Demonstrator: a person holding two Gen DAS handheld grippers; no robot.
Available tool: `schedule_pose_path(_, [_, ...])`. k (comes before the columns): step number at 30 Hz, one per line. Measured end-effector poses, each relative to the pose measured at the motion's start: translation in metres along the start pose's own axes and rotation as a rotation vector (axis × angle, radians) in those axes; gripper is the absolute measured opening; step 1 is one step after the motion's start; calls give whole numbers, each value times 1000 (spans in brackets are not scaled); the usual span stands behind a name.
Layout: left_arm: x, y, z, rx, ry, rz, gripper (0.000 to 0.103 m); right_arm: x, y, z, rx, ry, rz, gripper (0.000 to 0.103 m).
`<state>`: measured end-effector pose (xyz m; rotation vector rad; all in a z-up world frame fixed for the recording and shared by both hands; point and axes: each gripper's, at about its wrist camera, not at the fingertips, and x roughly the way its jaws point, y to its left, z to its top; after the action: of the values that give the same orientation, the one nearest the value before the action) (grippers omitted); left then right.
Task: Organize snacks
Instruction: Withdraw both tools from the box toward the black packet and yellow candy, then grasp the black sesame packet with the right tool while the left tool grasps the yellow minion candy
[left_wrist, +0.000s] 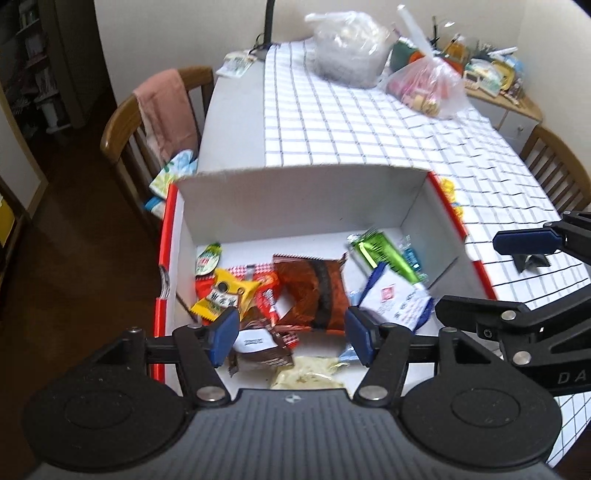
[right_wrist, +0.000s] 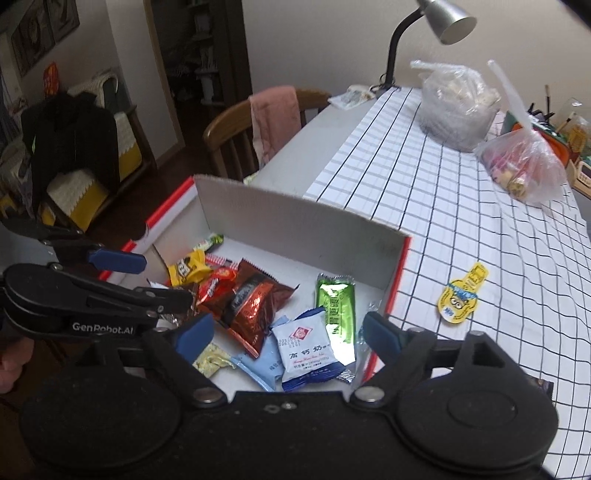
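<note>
Snack packets lie heaped in a white cardboard box (left_wrist: 303, 206) with red outer edges: a brown foil packet (left_wrist: 314, 291), a green packet (right_wrist: 337, 310) and a white-and-blue packet (right_wrist: 308, 347). The left claw (left_wrist: 290, 334) hovers above the near end of the box, jaws spread wide and empty, the brown packet just ahead between its tips. The right claw (right_wrist: 284, 332) hangs likewise wide open and empty over the white-and-blue packet. A yellow cartoon packet (right_wrist: 460, 295) lies outside the box, ahead-right of this claw, on the checked worktop (right_wrist: 461, 229).
</note>
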<state>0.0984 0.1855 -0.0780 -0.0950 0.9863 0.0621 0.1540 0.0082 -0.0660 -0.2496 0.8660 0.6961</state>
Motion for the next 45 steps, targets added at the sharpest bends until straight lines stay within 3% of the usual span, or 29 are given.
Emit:
schedule_pose_path(6, [-18, -18, 4, 27, -67, -29, 70, -26, -13, -8, 28, -61, 7, 96])
schedule_pose_path(15, [-26, -64, 16, 64, -115, -72, 73, -59, -53, -24, 54, -135, 1, 102])
schedule_pose_path(25, [-8, -145, 36, 89, -101, -92, 73, -81, -137, -48, 72, -145, 10, 103])
schedule_pose_path(36, [42, -230, 70, 93, -27, -74, 73, -85, -232, -78, -8, -67, -17, 103])
schedule_pose_path(45, [90, -267, 98, 97, 38, -53, 73, -54, -274, -89, -102, 32, 31, 100])
